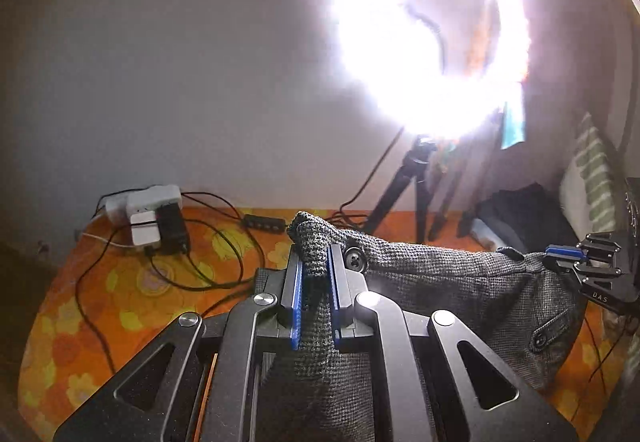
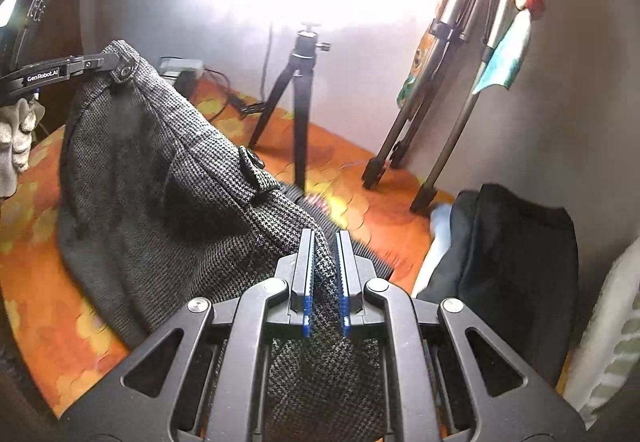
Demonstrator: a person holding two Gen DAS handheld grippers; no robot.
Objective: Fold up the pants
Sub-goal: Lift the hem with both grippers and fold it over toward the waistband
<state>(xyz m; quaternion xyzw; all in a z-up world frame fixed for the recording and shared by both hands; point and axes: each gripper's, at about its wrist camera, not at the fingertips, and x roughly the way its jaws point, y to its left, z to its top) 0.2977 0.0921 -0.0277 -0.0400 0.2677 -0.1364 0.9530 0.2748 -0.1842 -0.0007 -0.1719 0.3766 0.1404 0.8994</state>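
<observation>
Your left wrist camera sits just behind the left gripper, looking forward and slightly down along its fingers toward the ring light on its black tripod, which stands ahead and right of centre. Your right wrist camera rides just behind the right gripper, tilted lower, with that tripod ahead, a little left of centre. Both views share the tripod, the orange flowered cover beneath it and the grey pants close before each lens.

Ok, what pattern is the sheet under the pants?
Orange sheet with yellow and pink flowers, clearest in the left wrist view.
</observation>
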